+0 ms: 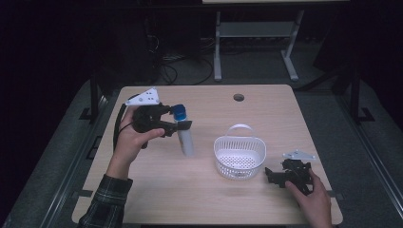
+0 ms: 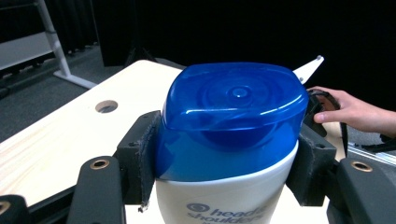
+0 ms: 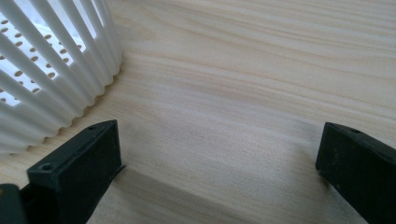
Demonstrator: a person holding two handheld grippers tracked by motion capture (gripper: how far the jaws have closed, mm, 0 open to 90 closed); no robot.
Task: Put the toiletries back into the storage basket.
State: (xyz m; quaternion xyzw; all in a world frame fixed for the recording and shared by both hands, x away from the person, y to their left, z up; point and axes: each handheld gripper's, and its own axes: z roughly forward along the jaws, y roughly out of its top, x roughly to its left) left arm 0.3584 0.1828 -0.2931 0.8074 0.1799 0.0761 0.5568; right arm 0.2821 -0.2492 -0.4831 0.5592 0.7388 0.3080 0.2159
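Left tongs (image 1: 178,124) are clamped on the bottle (image 1: 184,137) just below its blue cap (image 2: 233,105); in the left gripper view both pads (image 2: 140,156) press flat against the neck on either side. The bottle hangs upright, white body pointing down, over the left half of the desk (image 1: 157,190), left of the basket (image 1: 239,159) and apart from it. Whether its base clears the desk surface cannot be told for certain from the high view, though it appears lifted. Right tongs (image 1: 273,175) rest low on the desk just right of the basket, jaws wide and holding nothing; the right gripper view shows bare wood between them and the basket's ribbed wall (image 3: 56,70) at the far left. The basket stands upright, handle raised, and looks empty. Judgement: the step in hand is the carry, grasp made and transfer to the basket not yet done. The next move calls for bringing the bottle rightward, high enough to pass the rim and handle, then lowering it inside before release. Risk: the tall bottle may catch the handle or tip the light basket; the right tongs are placed to steady it.
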